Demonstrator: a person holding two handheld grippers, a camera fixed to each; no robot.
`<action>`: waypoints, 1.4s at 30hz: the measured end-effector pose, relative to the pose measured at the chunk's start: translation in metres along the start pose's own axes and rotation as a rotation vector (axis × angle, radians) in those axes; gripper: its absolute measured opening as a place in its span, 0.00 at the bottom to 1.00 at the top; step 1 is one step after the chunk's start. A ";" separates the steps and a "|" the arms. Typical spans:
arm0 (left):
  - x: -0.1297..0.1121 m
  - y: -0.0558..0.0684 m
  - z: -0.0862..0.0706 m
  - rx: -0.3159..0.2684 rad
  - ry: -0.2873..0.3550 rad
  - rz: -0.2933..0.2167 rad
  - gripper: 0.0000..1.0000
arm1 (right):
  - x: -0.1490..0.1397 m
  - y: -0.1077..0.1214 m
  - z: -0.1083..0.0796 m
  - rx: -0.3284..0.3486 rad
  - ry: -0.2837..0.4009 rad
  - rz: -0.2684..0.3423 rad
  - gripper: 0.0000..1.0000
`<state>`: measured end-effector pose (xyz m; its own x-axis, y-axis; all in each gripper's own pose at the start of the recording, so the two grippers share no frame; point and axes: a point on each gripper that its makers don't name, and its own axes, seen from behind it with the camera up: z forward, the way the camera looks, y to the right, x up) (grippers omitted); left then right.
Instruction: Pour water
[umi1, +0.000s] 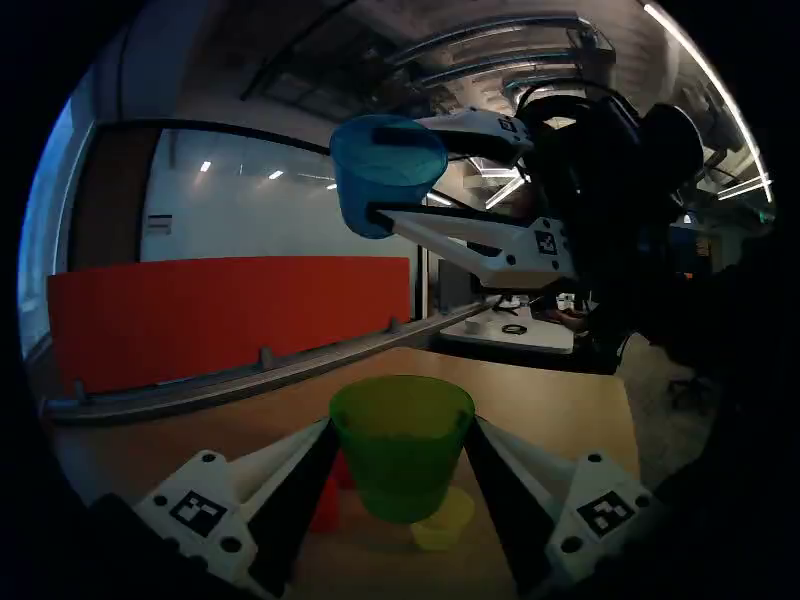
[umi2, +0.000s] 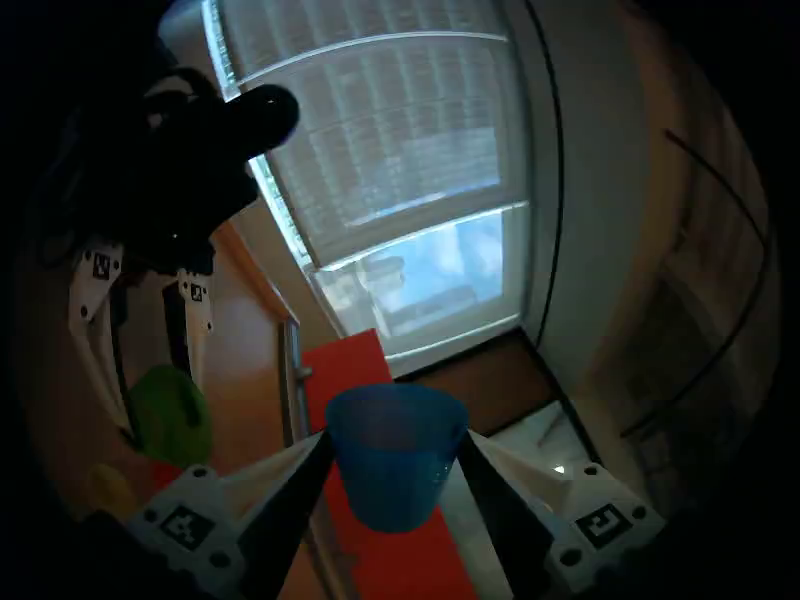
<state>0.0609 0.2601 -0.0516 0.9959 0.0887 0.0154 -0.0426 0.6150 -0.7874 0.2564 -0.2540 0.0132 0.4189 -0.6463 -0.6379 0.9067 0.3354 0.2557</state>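
Clamping the green cup between both fingers, the left gripper holds it upright above the wooden table, with a red cup and a yellow cup showing just beside its base. Higher up, the right gripper has both fingers pressed on the blue cup, which hangs tilted above the green one and apart from it. Whether either cup holds water cannot be made out. A red partition stands behind the table's far edge.
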 end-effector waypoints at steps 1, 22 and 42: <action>0.000 0.000 0.000 0.000 0.000 0.000 0.85 | -0.001 -0.001 0.000 0.004 -0.003 0.034 0.89; 0.002 -0.004 -0.002 0.010 -0.004 0.010 0.85 | -0.017 -0.018 -0.002 0.104 -0.036 0.737 0.89; -0.003 -0.006 -0.003 0.019 -0.020 0.020 0.85 | -0.024 -0.022 -0.008 0.145 -0.044 1.018 0.89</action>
<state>0.0583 0.2534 -0.0490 0.9931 0.1167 0.0125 -0.0640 0.6279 -0.7757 0.2259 -0.2405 0.0171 0.9909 -0.1277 -0.0430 0.1167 0.6541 0.7474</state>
